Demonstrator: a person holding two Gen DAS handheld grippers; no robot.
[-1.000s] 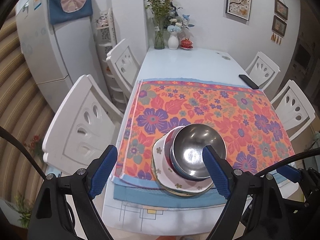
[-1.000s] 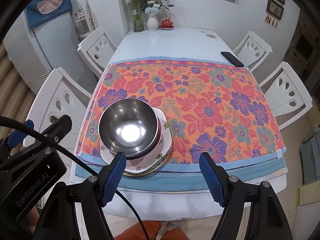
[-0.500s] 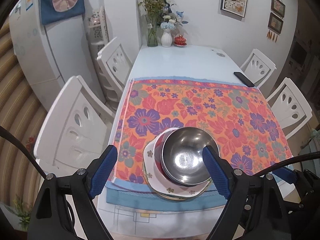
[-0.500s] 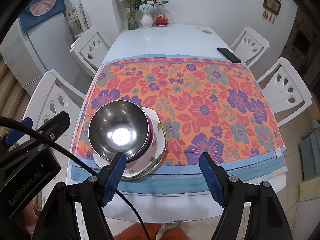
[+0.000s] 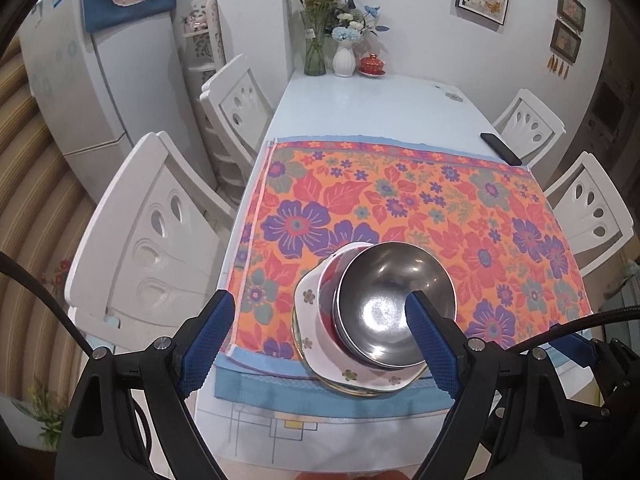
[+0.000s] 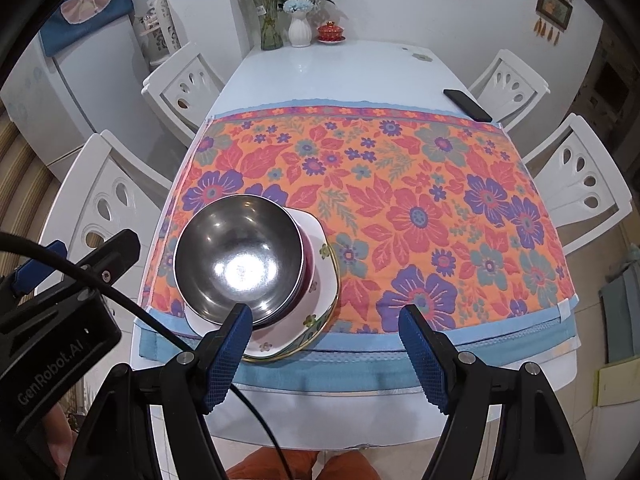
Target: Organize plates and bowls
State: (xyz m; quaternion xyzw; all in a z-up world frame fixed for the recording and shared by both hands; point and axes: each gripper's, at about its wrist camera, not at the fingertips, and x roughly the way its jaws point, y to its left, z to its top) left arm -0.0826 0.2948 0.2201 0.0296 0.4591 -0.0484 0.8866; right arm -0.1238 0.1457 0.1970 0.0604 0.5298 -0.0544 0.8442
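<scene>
A steel bowl (image 5: pixel 394 304) (image 6: pixel 240 256) sits nested on a red bowl (image 5: pixel 326 300), on a white floral plate (image 5: pixel 320 356) (image 6: pixel 320 280), with a gold-rimmed plate edge below. The stack stands at the near left of the floral cloth (image 5: pixel 400 208) (image 6: pixel 400 200). My left gripper (image 5: pixel 318 340) is open and empty, held above and in front of the stack. My right gripper (image 6: pixel 326 354) is open and empty, above the table's near edge, just right of the stack.
White chairs (image 5: pixel 160 232) (image 6: pixel 576 176) stand along both sides of the table. A black phone (image 6: pixel 466 105) lies at the cloth's far right corner. Vases and a red cup (image 6: pixel 300 28) stand at the far end. A fridge (image 5: pixel 104 80) is on the left.
Both grippers have drawn back and up a little from the stack; the views shifted slightly. The stack has not moved and both grippers stay open.
</scene>
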